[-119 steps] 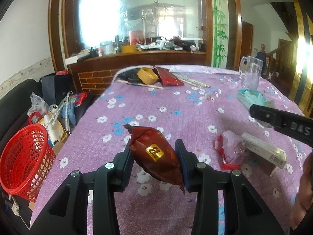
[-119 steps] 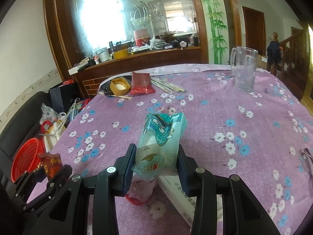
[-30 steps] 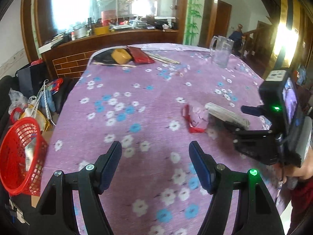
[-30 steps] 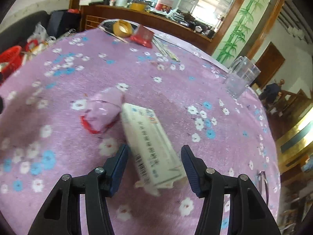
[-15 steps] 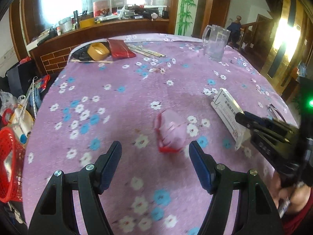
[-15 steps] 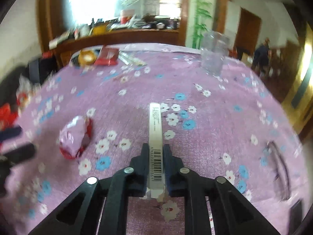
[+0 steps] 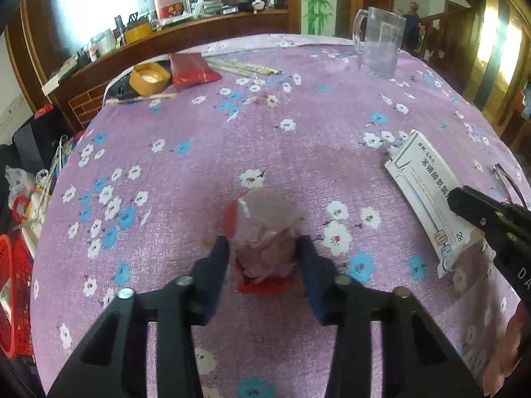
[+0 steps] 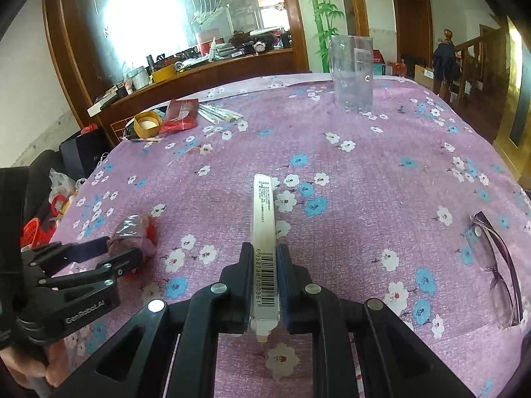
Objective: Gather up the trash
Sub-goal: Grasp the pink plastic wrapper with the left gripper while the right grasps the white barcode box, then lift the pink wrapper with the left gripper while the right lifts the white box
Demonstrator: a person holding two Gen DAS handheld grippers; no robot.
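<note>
Tablecloth [image 7: 205,152], purple with flowers, spreads under both my tools. Far across it stands a clear jug [image 8: 352,73]. My right gripper [image 8: 264,267] clamps a white box [image 8: 264,232] edge-up, barcode toward me. My left gripper [image 7: 264,248] brackets the pink crumpled wrapper [image 7: 265,232], fingers touching its sides. Glasses [image 8: 494,258] lie at my right.

Daylight is blazing through the glass partition [image 7: 109,10] behind the table's far edge, blowing out to white glare. Fisheye curvature is bending both views, corners are vignetting black, and focus is softening slightly throughout.
</note>
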